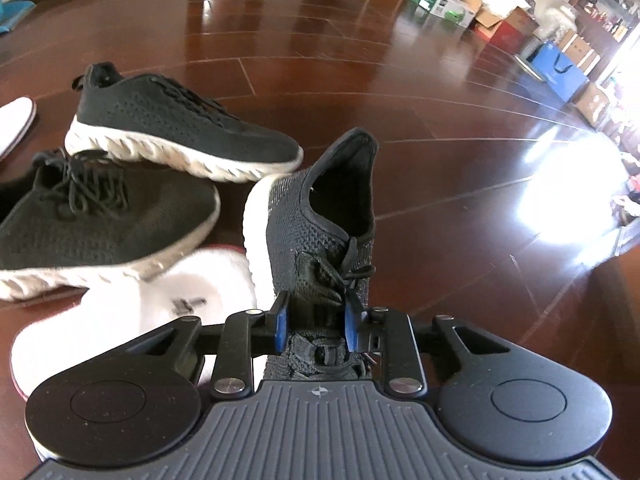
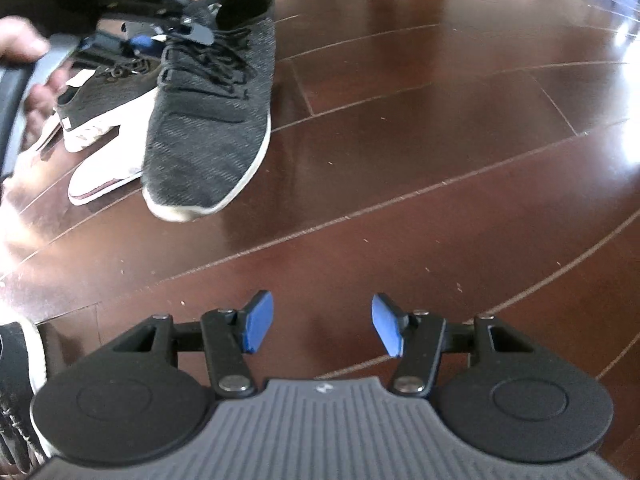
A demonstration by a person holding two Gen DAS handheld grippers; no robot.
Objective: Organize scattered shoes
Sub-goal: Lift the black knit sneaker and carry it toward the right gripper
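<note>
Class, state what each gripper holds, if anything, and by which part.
The left gripper is shut on the grey sneaker, pinching its tongue and laces. The right gripper is open over bare floor and holds nothing.

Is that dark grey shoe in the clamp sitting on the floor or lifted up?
Lifted. The left gripper is shut on the dark grey shoe at its laces, and its toe hangs above the wooden floor.

We cannot see the toe of the grey shoe point(image 1: 320, 216) behind the left gripper point(image 1: 316, 322). A black sneaker point(image 1: 92, 220) is cut by the left edge, and another shoe point(image 2: 20, 384) by the right view's corner. A hand point(image 2: 24, 64) is blurred.
</note>
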